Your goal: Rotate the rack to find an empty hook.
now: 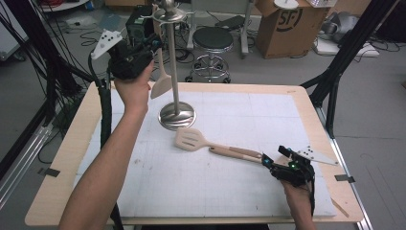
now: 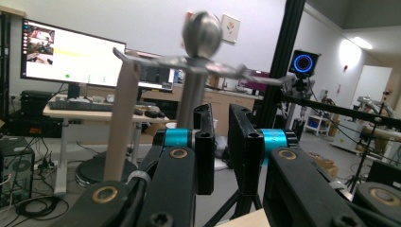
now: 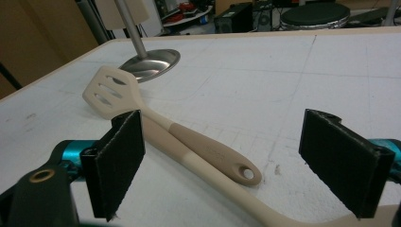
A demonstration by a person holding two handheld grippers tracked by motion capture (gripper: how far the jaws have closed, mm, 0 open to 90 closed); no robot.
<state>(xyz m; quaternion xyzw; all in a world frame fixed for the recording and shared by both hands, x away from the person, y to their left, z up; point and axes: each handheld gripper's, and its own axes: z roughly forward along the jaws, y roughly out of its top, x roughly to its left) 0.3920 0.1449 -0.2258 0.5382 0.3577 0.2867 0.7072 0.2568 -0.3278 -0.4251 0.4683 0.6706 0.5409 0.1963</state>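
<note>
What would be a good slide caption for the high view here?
Left gripper beside a spatula hanging on the steel stand; right gripper by the slotted turner.

A slotted spatula lies on the table before the stand.

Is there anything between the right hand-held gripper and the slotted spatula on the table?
Nothing visible blocks it. The right hand-held gripper is open, and the slotted spatula lies just ahead with its handle end pointing toward the jaws. A second handle lies beside it, touching or nearly so, and could get caught too.
</note>
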